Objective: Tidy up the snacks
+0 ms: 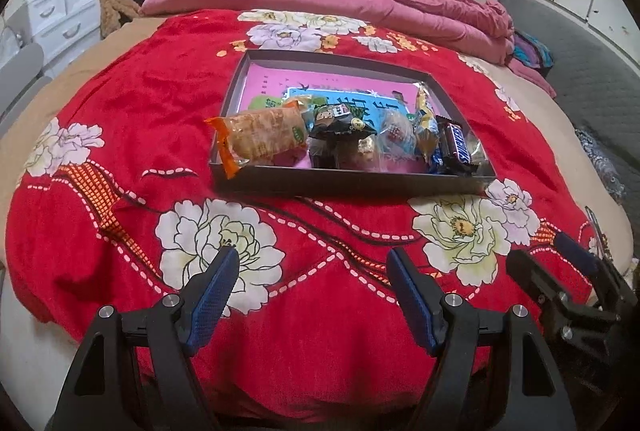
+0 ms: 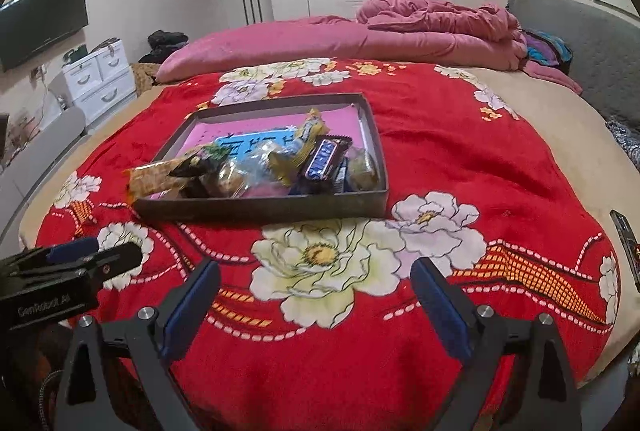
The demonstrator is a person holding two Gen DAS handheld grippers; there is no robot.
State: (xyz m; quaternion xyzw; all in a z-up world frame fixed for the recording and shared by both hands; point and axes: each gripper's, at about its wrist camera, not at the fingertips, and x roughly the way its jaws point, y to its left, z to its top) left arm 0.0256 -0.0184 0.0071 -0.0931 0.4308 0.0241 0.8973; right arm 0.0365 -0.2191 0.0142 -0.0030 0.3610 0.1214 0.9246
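Tray [image 1: 352, 183] on red blanket [image 1: 140, 103], snacks [image 1: 340, 135] heaped at its near end, labels mostly unreadable, left gripper [image 1: 312, 263] and right gripper [image 2: 316, 275] near the tray, both released, empty

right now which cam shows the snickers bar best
The right wrist view: the Snickers bar lies tilted with its white lettering facing the camera, propped on other snacks in the tray. The left wrist view shows it farther right, narrower and end-on, lettering still readable but foreshortened.

left gripper [image 1: 310, 263]: jaws open, nothing between its 2 blue pads, tipped down | right gripper [image 2: 316, 277]: jaws open wide, nothing held, tipped down | the 2 grippers sit side by side, near each other, not touching
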